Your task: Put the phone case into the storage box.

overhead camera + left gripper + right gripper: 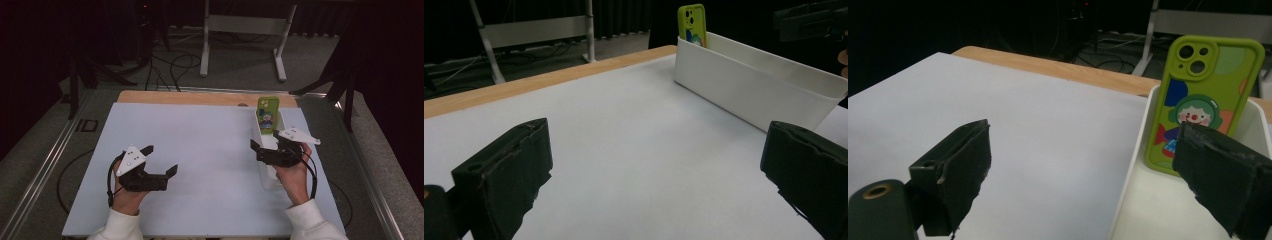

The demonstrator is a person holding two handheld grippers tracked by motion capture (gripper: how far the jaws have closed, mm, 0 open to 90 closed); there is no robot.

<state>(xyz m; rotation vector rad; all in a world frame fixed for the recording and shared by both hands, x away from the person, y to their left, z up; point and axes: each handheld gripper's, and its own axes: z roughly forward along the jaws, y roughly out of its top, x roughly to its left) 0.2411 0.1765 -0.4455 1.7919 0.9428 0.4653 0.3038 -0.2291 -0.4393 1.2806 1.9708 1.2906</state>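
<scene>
A green phone stands upright against the far end wall inside a long white bin on the bench. The right tool hovers open over the bin; the left tool is open, holding nothing

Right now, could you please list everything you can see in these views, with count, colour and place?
phone: one, in a lime-green case with a cartoon clown, standing upright against the far end wall of the bin.
bin: one, white, long and narrow, on the right side of the mat.
mat: one, pale grey-white, covering most of the table.
table: one, wooden edge showing along the far side of the mat.
metal stand: one, light grey, on the floor beyond the table.
cables: several, black, on the floor beyond the table.
left gripper: one, black, jaws open, over the mat's near left.
right gripper: one, black, jaws open, over the bin.
sleeves: two, white, at the near edge.
</scene>
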